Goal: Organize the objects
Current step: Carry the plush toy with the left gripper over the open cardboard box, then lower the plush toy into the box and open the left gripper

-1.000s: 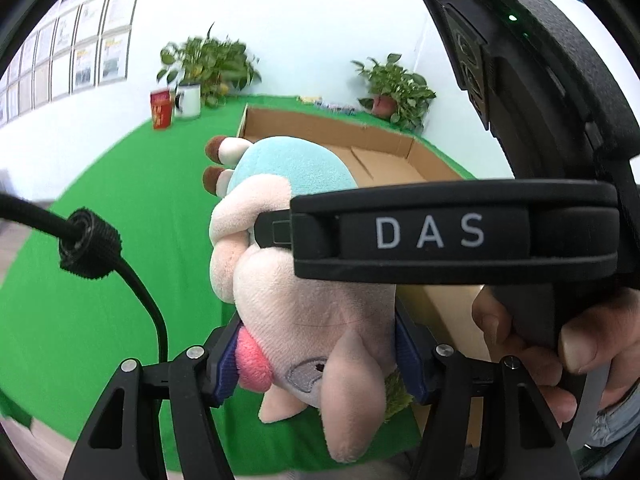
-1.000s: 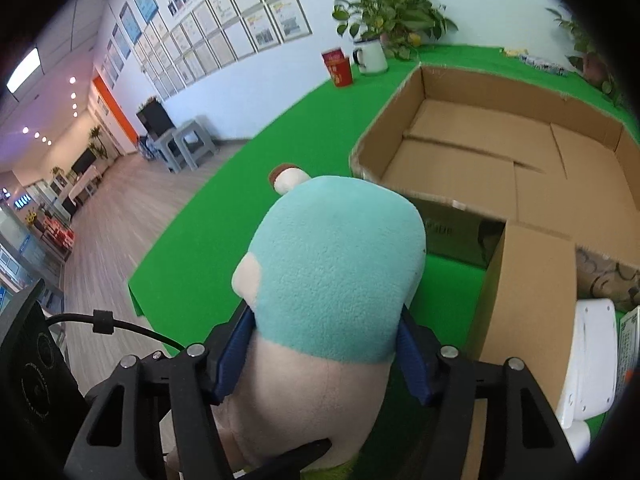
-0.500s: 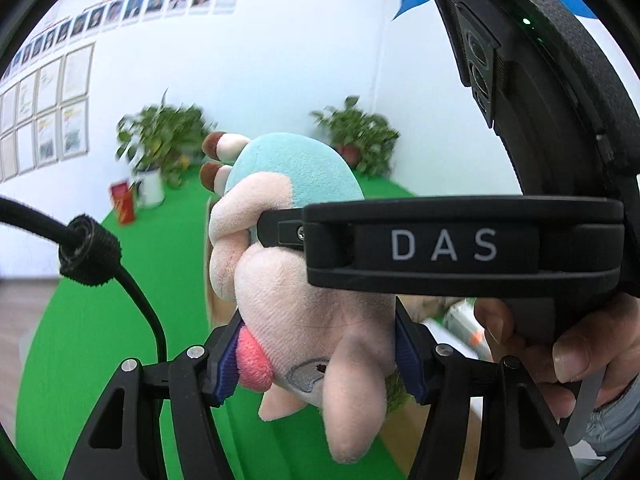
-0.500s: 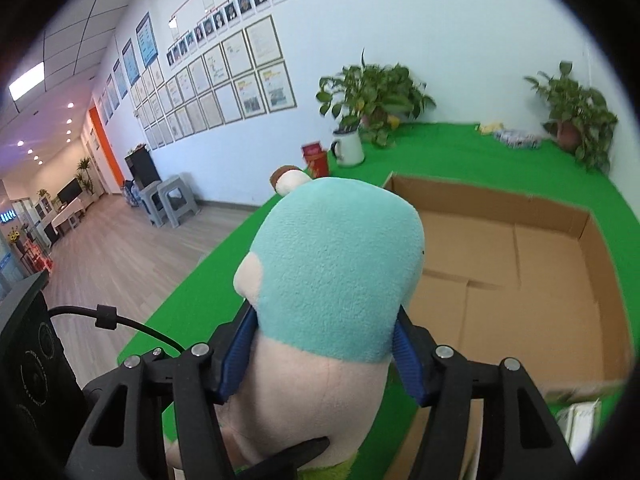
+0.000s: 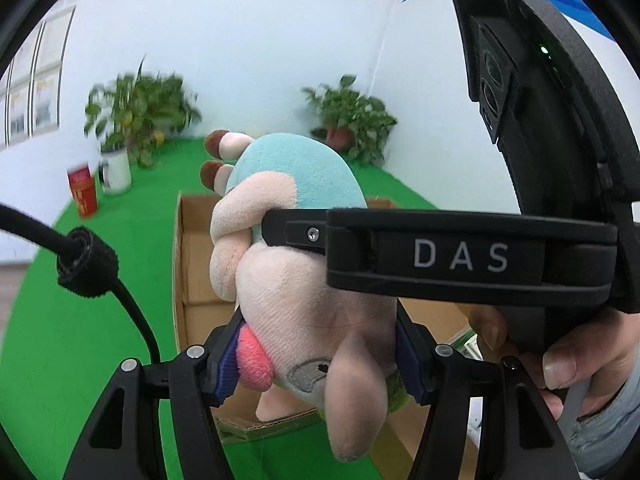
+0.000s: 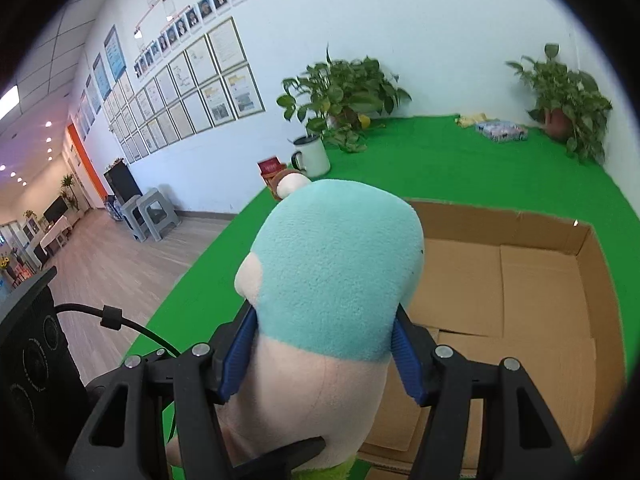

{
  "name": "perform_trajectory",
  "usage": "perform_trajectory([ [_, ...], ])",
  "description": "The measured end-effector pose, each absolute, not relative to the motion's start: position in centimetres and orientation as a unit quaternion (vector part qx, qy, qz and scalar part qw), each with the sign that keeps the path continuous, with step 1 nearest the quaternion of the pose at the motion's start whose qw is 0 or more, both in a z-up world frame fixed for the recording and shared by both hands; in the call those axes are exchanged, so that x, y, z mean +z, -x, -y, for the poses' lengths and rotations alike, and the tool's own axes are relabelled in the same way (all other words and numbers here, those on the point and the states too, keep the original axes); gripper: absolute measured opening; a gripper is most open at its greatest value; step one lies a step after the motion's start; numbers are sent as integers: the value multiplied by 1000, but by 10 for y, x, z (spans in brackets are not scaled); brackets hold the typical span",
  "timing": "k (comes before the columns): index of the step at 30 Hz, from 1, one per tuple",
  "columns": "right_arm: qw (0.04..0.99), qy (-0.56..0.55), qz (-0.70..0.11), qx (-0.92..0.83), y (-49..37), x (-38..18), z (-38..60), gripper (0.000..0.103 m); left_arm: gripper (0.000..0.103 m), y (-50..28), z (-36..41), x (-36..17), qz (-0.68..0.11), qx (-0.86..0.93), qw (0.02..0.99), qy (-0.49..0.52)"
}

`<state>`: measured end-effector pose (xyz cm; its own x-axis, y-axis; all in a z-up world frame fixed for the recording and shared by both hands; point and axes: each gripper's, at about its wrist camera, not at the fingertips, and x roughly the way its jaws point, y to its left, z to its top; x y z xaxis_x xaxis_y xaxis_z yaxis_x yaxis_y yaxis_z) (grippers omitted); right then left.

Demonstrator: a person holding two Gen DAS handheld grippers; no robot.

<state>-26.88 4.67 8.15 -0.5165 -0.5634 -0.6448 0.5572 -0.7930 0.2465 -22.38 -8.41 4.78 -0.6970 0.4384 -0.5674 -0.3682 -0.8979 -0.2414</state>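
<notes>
- Here, far left on the green table cover [image 6: 460,168], a red container [image 5: 84,194] stands just beside a white mug [image 6: 312,156], with a leafy potted plant [image 6: 344,96] behind them against the wall.
- The left gripper [image 5: 316,360] is clamped on the plush toy [image 5: 304,280]: both blue pads [image 5: 228,364] press into its pink head, its ear hanging down between the fingers.
- Seen from the left wrist, the toy's teal back points away, its brown-tipped feet toward the far wall.
- The right gripper [image 6: 324,352] grips the same plush toy [image 6: 336,272] around the body, pads squeezing where teal meets pink.
- The toy hangs in the air between both grippers, above the near edge of the open cardboard box [image 6: 520,280], touching neither box nor table.
- In the left wrist view, a person's hand [image 5: 568,356] holds the black device marked DAS [image 5: 460,256] at the right.
- Far right, a second potted plant [image 6: 564,100] sits in the corner, a small patterned packet [image 6: 500,130] near it.
</notes>
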Motion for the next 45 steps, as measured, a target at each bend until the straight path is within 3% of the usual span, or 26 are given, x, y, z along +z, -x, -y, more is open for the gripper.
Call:
perform_trajectory([
  [16, 355, -464, 15, -812, 321, 3, -20, 61, 64, 245, 108, -43, 72, 882, 183, 429],
  [26, 338, -480, 4, -810, 327, -14, -13, 62, 64, 227, 130, -21, 76, 897, 138, 413],
  [33, 356, -513, 68, -778, 340, -17, -30, 79, 60, 230, 135, -42, 89, 884, 110, 445],
  [40, 360, -524, 108, -764, 336, -8, -57, 79, 55, 222, 131, -43, 93, 886, 113, 440],
  [45, 366, -549, 102, -745, 322, -25, -44, 70, 48, 219, 135, -41, 102, 886, 107, 440],
])
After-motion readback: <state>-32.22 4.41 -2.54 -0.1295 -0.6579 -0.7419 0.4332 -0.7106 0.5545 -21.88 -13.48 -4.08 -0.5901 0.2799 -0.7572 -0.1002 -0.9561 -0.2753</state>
